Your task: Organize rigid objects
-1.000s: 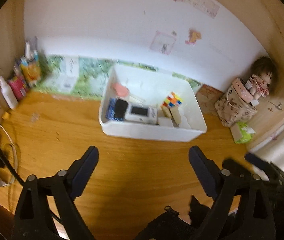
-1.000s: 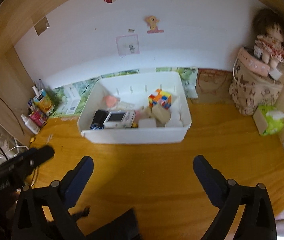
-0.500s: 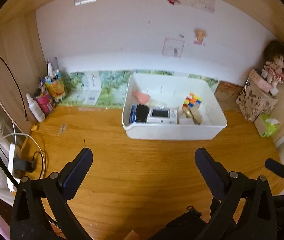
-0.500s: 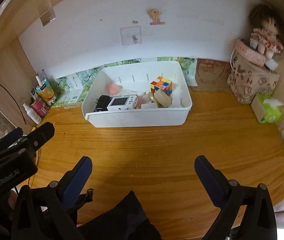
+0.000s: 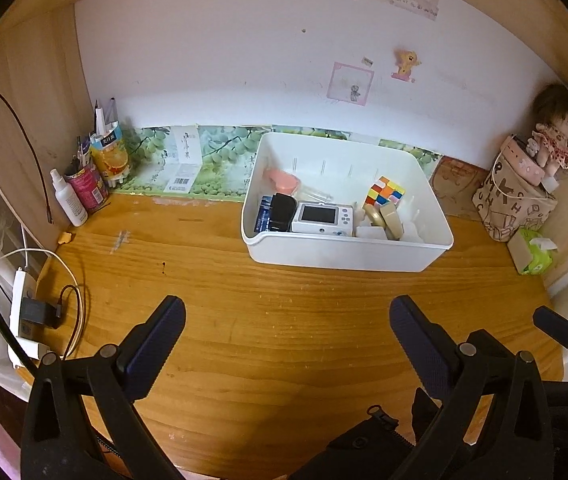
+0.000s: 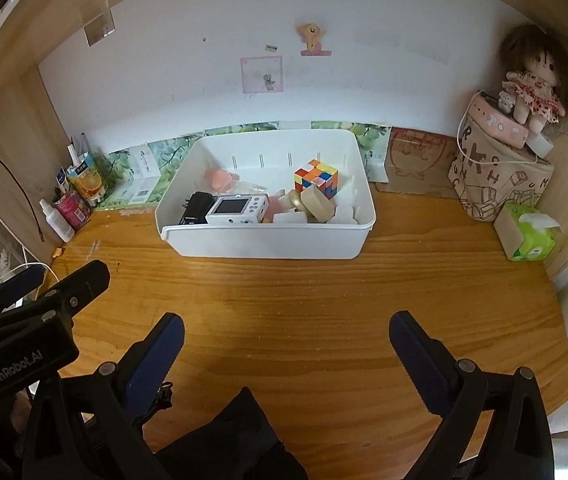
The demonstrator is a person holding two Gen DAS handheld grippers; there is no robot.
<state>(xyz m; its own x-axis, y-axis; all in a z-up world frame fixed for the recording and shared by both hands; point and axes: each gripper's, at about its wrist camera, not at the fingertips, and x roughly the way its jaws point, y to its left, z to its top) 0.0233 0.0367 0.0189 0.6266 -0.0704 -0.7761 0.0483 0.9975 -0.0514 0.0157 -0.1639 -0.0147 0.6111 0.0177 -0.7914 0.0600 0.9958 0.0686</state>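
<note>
1 bin [image 6: 264, 246], 1 cube [image 6: 316, 178], 1 camera [image 6: 236, 210], 1 doll [image 6: 532, 88], 2 tools.

"GenRobot.AI" on left gripper [image 6: 66, 280]

Two wrist views, both angled down toward the back wall.
Each looks from just above the counter [image 5: 284, 320]; both share the white bin [image 5: 348, 256] [image 6: 268, 240] at mid-distance.

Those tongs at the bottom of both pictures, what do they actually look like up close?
Each is a black plastic frame with silver rivets, ending in two angled fingers faced with dark blue ribbed pads. The left tongs and right tongs look the same. From the right wrist view, the left tongs' black body carries white lettering reading GenRobot.AI. Dark fabric with a zip shows below; no cables show on the tongs.
</note>
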